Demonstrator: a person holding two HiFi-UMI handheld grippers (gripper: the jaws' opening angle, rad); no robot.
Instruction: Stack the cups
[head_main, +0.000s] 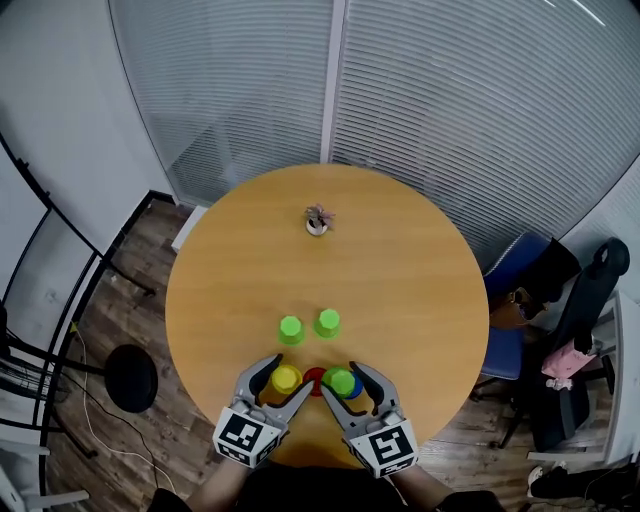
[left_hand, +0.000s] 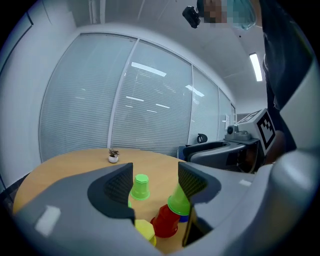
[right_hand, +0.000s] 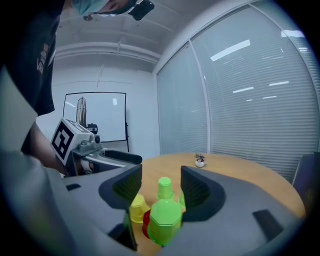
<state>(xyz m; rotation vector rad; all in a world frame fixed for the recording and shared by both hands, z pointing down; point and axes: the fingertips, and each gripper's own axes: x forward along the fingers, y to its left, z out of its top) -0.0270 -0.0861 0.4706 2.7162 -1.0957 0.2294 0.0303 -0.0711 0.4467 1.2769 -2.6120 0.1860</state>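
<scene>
Seen from above, a round wooden worktop (head_main: 400, 270) fills the middle of the frame, with two hand-held grippers at its lower edge. The left gripper (head_main: 288, 372) has its fingers spread wide. An upturned yellow cup (head_main: 286, 379) sits low between them without filling the gap, so it is not gripped. The right gripper (head_main: 341, 377) has its fingers spread wide around a green cup (head_main: 343, 381), holding it tilted. A blue cup (head_main: 356, 392) peeks out from under its rim. A red cup (head_main: 314, 379) stands between the yellow and green ones. Just above, near the centre, two more green cups (head_main: 291, 329) stand upside down side by side. A small potted plant (head_main: 317, 219) sits towards the worktop's upper edge.
</scene>
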